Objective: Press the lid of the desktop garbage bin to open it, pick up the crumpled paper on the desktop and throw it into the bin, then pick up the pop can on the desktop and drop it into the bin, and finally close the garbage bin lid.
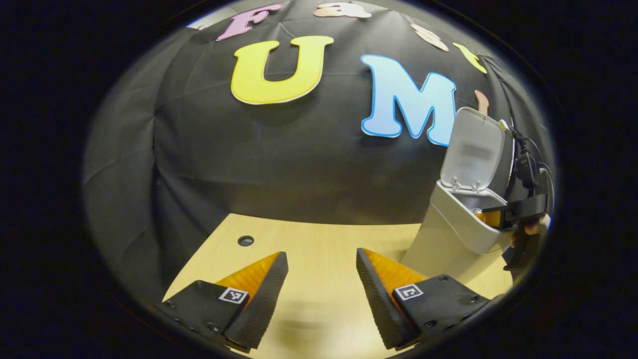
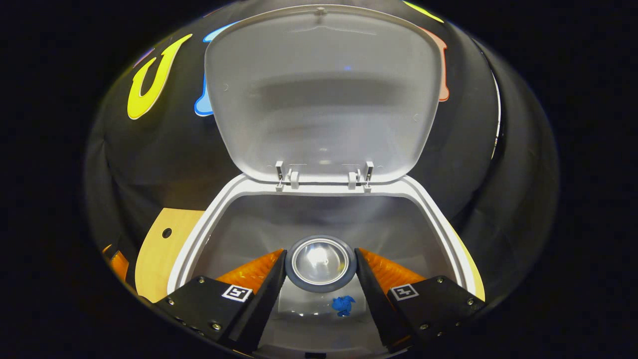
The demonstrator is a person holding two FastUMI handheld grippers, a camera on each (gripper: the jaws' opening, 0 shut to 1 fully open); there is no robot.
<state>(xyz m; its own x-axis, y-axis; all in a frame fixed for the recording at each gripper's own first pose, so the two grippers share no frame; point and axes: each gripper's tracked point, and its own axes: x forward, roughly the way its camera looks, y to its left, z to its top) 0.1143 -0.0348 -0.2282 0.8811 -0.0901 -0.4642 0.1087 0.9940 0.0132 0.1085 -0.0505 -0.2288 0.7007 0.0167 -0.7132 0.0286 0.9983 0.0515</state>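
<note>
Pop can (image 2: 320,263): lower centre of right gripper view, end-on, long axis pointing down into bin.
Right gripper (image 2: 320,279): clamped on can, both fingers against its sides, directly over bin (image 2: 438,219) mouth.
Lid (image 2: 324,94): upright — upper frame, hinged at rear.
Crumpled paper (image 2: 343,305): blue, on bin floor below can.
Left gripper (image 1: 321,294): fingers apart, holding nothing — over desktop (image 1: 319,239), bin at right.
</note>
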